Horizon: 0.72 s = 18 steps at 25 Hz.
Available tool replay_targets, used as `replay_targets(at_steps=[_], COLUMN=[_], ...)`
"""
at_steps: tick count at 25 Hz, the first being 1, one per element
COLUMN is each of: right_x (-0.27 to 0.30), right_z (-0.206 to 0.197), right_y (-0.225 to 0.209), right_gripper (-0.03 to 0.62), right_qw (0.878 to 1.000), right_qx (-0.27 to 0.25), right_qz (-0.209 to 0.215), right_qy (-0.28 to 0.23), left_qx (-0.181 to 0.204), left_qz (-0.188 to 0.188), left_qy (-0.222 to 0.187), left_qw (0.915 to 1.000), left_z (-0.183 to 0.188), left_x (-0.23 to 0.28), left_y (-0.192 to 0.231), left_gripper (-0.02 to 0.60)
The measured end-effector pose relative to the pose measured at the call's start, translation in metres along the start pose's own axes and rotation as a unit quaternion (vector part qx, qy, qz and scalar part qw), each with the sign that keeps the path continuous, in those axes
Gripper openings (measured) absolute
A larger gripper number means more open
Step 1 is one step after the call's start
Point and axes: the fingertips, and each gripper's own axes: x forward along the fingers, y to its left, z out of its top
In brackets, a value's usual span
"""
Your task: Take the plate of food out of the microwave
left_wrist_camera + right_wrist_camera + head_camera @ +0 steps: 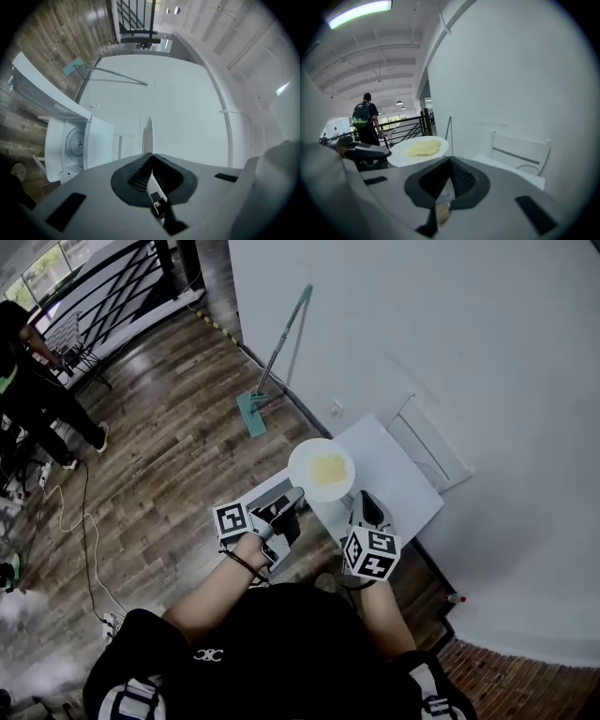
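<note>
Found plate [322,469] of yellow food [328,468] outside the microwave [70,143], clamped by its rim in the clenched left gripper [296,493]. Held just left of and ahead of the right gripper [362,501], closed on nothing. Noted microwave open, left of the left gripper.

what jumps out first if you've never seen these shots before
A white plate of yellow food hangs mid-air at the centre of the head view, its rim pinched by the left gripper. In the left gripper view, the white microwave stands open at the left, its turntable bare. Beyond, a mop leans on the white wall.
</note>
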Motion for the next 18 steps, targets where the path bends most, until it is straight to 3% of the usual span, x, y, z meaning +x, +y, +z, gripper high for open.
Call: replay_targets(at_steps=[7, 18], right_x=[-0.006, -0.013], right_z=[0.018, 0.014], right_y=[-0.020, -0.019], right_gripper=[0.005, 0.005], right_qw=[0.999, 0.999], right_qx=[0.006, 0.002], right_qz=[-0.013, -0.024], right_qy=[-0.029, -0.022], left_qx=[-0.016, -0.028], left_qz=[-0.025, -0.034], left_qy=[0.008, 0.012], left_qw=[0.9995, 0.9990], left_z=[-0.012, -0.017], left_x=[0.025, 0.020], left_y=[-0.014, -0.016], left_gripper=[0.009, 0.009])
